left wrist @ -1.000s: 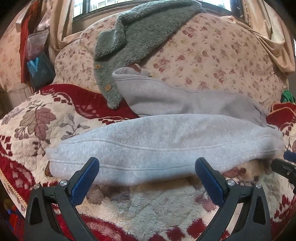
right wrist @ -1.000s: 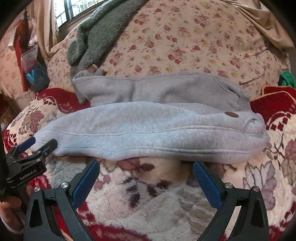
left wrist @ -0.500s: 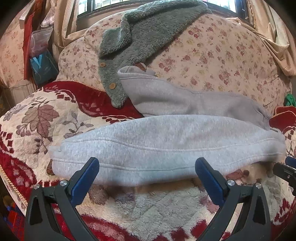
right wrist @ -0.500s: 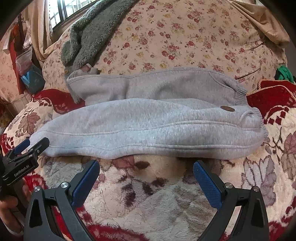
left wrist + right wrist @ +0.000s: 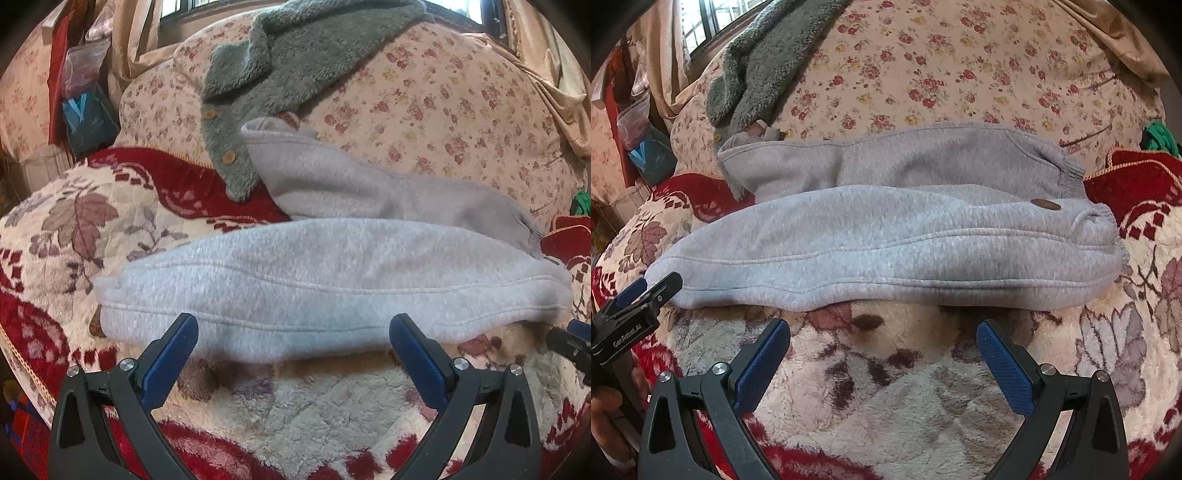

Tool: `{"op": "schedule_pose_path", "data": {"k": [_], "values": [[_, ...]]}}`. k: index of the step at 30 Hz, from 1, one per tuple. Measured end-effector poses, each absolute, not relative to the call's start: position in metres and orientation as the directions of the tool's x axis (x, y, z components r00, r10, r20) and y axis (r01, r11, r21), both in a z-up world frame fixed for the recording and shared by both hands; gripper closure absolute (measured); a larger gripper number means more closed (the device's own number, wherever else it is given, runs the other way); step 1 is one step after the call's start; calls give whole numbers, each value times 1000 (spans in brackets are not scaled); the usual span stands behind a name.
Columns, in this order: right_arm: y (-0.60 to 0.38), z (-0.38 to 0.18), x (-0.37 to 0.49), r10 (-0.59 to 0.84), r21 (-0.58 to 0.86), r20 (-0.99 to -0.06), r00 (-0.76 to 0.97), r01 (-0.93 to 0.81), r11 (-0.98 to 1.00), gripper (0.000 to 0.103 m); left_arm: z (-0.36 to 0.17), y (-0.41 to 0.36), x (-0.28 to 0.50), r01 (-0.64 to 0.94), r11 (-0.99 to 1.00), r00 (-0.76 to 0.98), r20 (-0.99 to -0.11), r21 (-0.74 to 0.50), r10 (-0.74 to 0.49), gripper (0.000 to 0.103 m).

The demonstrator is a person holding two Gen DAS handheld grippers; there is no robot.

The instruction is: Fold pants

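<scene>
Grey sweatpants (image 5: 332, 280) lie lengthwise across a floral blanket, one leg in front, the other leg (image 5: 369, 184) behind it against the sofa back. They also show in the right wrist view (image 5: 886, 243), with the waistband and a brown patch (image 5: 1046, 204) at the right. My left gripper (image 5: 293, 332) is open and empty, its fingers at the near edge of the front leg. My right gripper (image 5: 882, 336) is open and empty, just short of the near edge. The left gripper shows at the left (image 5: 639, 295) by the leg cuff.
A grey-green fleece cardigan (image 5: 295, 66) hangs over the floral sofa back (image 5: 443, 103). The red and cream blanket (image 5: 905, 387) covers the seat. Bags and clutter (image 5: 85, 110) stand at the far left. A green item (image 5: 1158, 138) lies at the right.
Both grippers have drawn back slightly and risen, so the pants sit a little lower and farther in both views. The pants have not moved. Both stay open.
</scene>
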State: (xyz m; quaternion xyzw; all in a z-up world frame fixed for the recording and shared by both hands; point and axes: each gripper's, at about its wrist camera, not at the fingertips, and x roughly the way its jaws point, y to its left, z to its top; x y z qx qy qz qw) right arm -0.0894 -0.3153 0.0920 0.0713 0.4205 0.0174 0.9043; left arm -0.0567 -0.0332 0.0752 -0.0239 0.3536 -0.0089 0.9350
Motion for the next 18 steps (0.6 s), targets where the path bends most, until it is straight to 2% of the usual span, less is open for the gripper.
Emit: {"op": "schedule_pose_path", "data": {"k": [12,18], "values": [[-418,64,-84,79,273,-788,611,232,934,0,56,-10,-45,-82,989,678,-734,-125,-37,0],[-460,53,-79,165,422,-761,628,285,860,0,48,-11,-40,-102,991,658,-753,-89,0,0]]}}
